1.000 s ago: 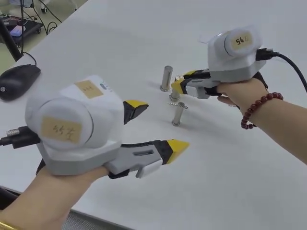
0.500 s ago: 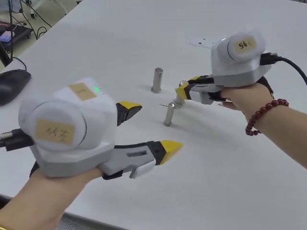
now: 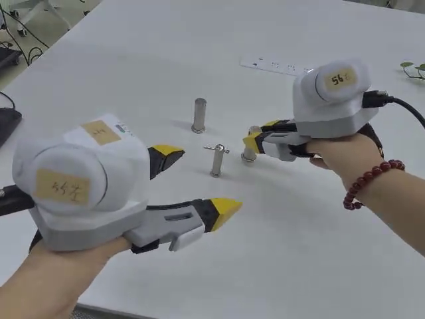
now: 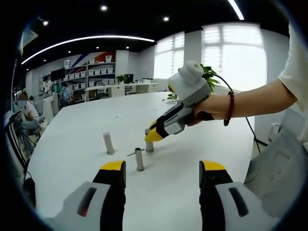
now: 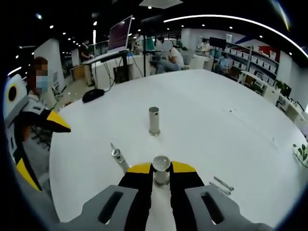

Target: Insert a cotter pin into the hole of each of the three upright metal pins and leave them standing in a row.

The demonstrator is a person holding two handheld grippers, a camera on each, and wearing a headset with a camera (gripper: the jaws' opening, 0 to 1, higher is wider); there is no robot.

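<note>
Three upright metal pins stand on the white table (image 3: 319,226). The far pin (image 3: 199,115) (image 5: 154,120) (image 4: 109,143) is bare. A cotter pin crosses the top of the middle pin (image 3: 216,160) (image 4: 139,159) (image 5: 119,158). My right gripper (image 3: 251,141) (image 5: 161,168) is shut on the third pin (image 3: 250,151) (image 5: 161,169), which stays upright between its yellow tips; the left gripper view shows this gripper (image 4: 154,135) from the side. My left gripper (image 3: 197,183) (image 4: 162,168) hovers open and holds nothing, a hand's width short of the middle pin.
Two loose cotter pins (image 5: 220,186) lie on the table right of the held pin. A white power strip (image 3: 275,65) lies at the table's far side, plant leaves (image 3: 415,68) at the right edge. A dark mouse (image 5: 91,95) sits far left.
The head camera has swung, so the pins sit further left in the picture. The right gripper stays on the same pin, and the left gripper stays open.
</note>
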